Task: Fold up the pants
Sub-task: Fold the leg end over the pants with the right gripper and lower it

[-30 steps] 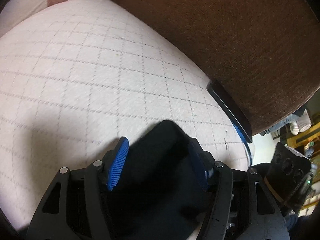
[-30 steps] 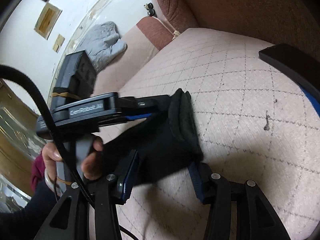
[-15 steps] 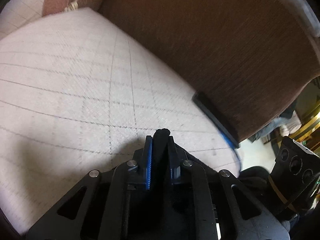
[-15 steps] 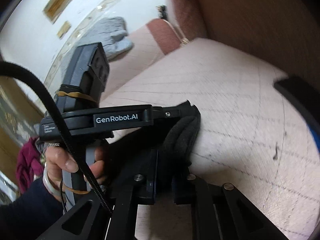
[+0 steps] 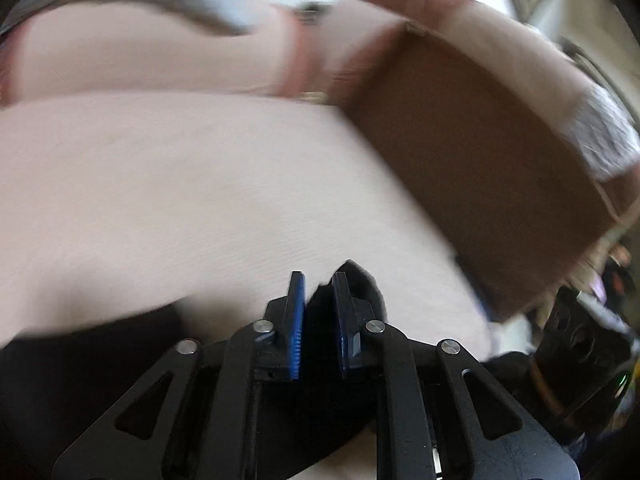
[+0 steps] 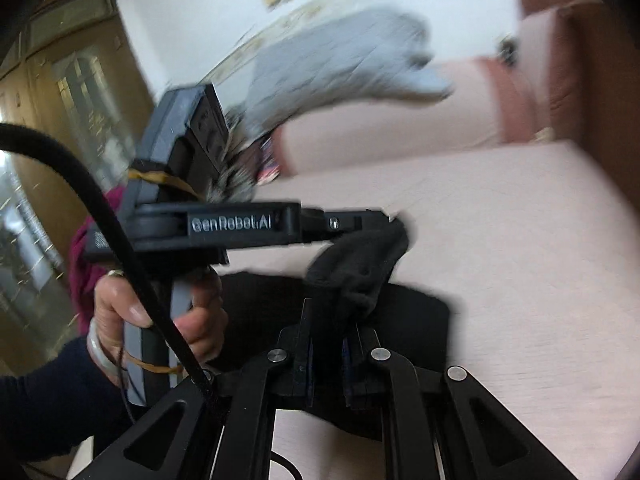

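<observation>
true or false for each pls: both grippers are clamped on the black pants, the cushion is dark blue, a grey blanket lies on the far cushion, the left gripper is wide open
1. Both grippers grip the black pants. True: the left gripper and right gripper each pinch dark fabric.
2. The seat cushion is dark blue. False: it is pale pink.
3. A grey blanket lies on the far cushion. True.
4. The left gripper is wide open. False: its blue pads are closed on the cloth.
</observation>
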`<state>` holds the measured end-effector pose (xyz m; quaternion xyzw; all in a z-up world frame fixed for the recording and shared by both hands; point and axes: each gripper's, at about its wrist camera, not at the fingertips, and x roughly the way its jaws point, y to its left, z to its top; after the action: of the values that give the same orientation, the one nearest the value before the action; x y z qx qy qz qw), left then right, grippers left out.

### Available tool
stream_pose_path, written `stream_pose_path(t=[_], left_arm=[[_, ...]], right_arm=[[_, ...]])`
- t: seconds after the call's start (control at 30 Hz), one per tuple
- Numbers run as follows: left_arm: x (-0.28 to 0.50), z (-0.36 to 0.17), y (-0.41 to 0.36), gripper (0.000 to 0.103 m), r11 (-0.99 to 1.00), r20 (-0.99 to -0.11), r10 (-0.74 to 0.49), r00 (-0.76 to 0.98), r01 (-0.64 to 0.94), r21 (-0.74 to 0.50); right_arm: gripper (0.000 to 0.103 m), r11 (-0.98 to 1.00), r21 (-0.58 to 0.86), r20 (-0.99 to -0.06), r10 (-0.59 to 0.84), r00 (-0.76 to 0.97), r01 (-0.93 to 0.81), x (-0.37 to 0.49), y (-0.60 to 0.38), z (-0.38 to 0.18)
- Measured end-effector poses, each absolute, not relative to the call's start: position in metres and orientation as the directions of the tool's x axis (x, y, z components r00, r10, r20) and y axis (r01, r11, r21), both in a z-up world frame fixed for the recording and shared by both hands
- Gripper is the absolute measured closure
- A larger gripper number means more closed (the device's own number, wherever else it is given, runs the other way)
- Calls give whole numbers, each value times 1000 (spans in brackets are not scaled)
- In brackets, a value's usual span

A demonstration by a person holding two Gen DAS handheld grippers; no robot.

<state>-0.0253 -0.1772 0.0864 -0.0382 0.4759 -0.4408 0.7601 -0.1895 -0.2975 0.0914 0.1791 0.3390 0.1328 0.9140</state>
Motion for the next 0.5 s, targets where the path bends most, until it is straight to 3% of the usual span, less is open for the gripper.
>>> stream_pose_path(t=[0.03,0.1,0.17,0.23,0.3,0.4,0.5], left_arm=[[-22,80,-160,91,641,-706,-688,168,596,-483],[-19,71,-135,91,673,-718,-676,166,538,-509],[-24,67,-117,82,703,-733,-656,183,502,-504],[-33,64,-107,58,720,-734,-646,208,485,-496],[-43,64,-97,48,714,-716,-662,220,473,-515],[-48,62,-97,47,702,-705,-680,201,456,-547],[-56,49,-122,47,739,-763,-620,184,464,-489]], right_arm=[[90,890,437,-592,395,703,-131,-174,-283,78],[69,880,457,-652,429,625,-127,-155,-260,55],[62,854,495,-656,488,575,-160,-149,-245,46],[58,841,496,-603,514,610,-217,-163,-248,65],[55,869,447,-593,467,657,-214,-179,-264,84],[52,904,409,-582,363,728,-124,-196,-303,99],[52,908,418,-621,292,728,-8,-196,-330,91]])
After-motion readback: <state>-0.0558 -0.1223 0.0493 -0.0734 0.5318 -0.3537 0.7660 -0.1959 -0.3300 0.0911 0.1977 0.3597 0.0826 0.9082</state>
